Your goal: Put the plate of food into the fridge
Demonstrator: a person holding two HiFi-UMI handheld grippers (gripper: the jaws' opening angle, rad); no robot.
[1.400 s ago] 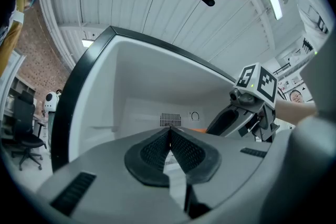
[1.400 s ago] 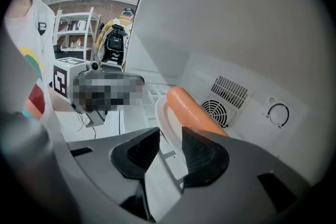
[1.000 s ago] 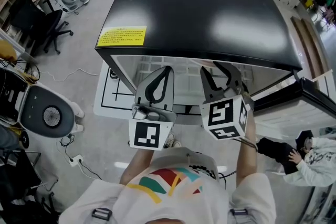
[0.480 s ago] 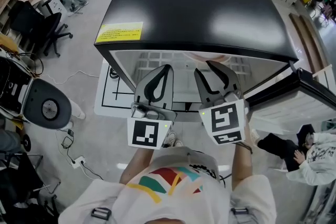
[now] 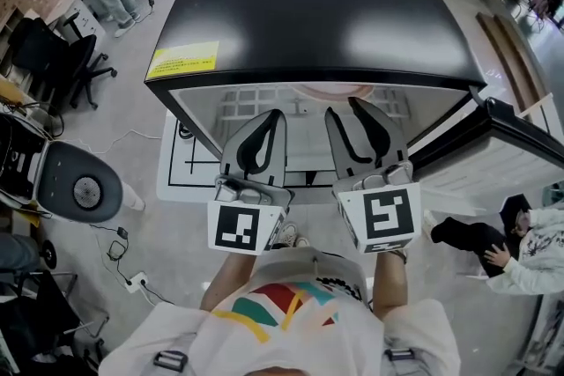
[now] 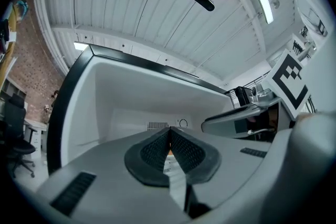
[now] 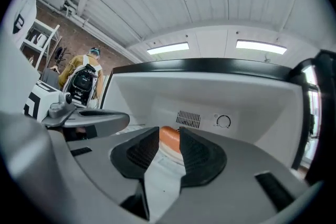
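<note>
The black-topped fridge (image 5: 317,4) stands open below me, its white inside (image 7: 210,97) facing both grippers. A pinkish plate rim (image 5: 333,91) shows on the shelf just under the fridge's front edge. In the right gripper view, orange food (image 7: 169,140) lies just beyond the jaws. My right gripper (image 5: 345,110) is at the fridge mouth, open by a narrow gap with nothing clamped; its tips (image 7: 169,132) frame the food. My left gripper (image 5: 267,117) hangs beside it, shut, pads meeting at the tips (image 6: 169,134) with nothing in them.
The fridge door (image 5: 493,145) stands open at the right. A white floor mat (image 5: 189,158) lies to the fridge's left. A grey round machine (image 5: 79,185) and office chairs (image 5: 62,48) stand at the left. A person sits on the floor at the right (image 5: 529,251).
The view has shifted, and the plate rim now shows under the fridge's front edge. Both grippers sit a little lower in the view. The left stays shut, the right open.
</note>
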